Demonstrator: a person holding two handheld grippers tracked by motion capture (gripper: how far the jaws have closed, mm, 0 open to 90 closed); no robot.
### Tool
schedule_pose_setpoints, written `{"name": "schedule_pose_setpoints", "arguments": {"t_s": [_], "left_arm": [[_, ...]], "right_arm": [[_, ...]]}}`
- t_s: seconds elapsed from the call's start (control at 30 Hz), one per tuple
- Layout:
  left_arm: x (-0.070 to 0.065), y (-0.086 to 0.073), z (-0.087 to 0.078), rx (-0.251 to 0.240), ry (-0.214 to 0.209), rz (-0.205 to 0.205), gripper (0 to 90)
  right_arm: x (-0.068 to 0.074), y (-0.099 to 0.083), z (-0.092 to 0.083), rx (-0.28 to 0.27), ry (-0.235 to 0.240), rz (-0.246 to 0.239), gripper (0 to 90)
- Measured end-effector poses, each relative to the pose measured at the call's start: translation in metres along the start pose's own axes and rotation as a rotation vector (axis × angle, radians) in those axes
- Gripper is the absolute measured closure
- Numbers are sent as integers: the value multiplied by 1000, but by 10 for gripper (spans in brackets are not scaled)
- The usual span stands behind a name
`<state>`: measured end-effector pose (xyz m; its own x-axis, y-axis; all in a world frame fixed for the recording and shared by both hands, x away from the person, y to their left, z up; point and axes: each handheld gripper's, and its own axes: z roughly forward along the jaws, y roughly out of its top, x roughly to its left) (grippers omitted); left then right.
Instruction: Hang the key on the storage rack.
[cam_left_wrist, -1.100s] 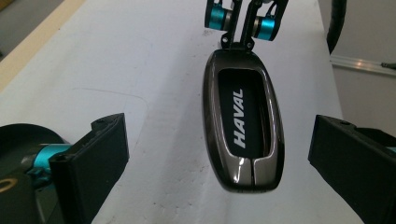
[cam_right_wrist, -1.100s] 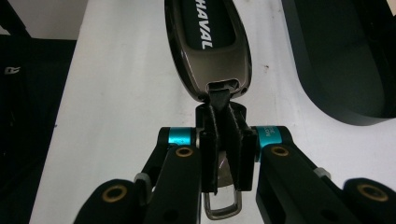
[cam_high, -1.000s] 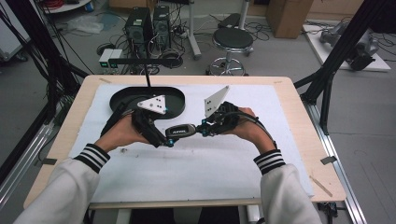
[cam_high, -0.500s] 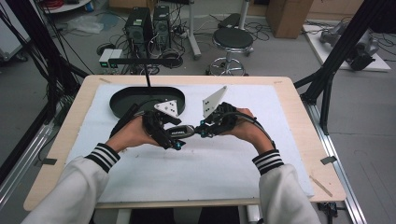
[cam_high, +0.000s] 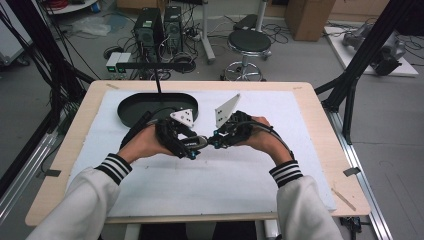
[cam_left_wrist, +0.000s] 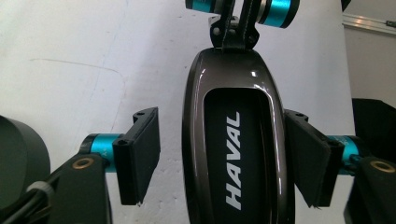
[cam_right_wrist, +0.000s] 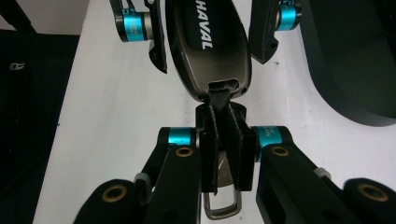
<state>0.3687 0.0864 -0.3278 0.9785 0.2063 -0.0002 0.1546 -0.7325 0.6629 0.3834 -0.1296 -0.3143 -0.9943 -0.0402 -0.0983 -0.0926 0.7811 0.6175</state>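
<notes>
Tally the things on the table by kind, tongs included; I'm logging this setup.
Tongs: 2, left and right
Key fob: 1
Black tray: 1
White mat: 1
Total: 5

A grey floor (cam_high: 390, 150) is being crossed by cables at twelve o'clock, where a round stool (cam_high: 248, 42) and computer towers (cam_high: 159, 25) are standing.
</notes>
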Motion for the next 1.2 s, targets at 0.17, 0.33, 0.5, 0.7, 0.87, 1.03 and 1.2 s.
{"name": "schedule_pose_setpoints", "arguments": {"t_s": [0.17, 0.33, 0.5, 0.7, 0.87, 1.03, 1.2], "left_arm": [[-1, 0, 0, 10, 4, -5, 365], [-2, 0, 1, 18, 1, 3, 417], [-2, 0, 2, 20, 4, 12, 451], [-4, 0, 3, 31, 10, 20, 482], [-6, 1, 2, 33, 36, 38, 485], [-7, 1, 1, 24, 42, 36, 487], [-7, 1, -1, 14, 45, 37, 488]], "right_arm": [[0, 0, 1, 3, 5, -1, 842], [0, 0, 2, 11, 2, 2, 841], [-1, 0, 3, 18, 4, 10, 841], [-1, 0, 5, 25, 7, 12, 841], [-2, -1, 4, 20, 4, 10, 840], [-2, -1, 4, 15, 8, 9, 836], [-2, -1, 2, -4, -5, -15, 808]]}}
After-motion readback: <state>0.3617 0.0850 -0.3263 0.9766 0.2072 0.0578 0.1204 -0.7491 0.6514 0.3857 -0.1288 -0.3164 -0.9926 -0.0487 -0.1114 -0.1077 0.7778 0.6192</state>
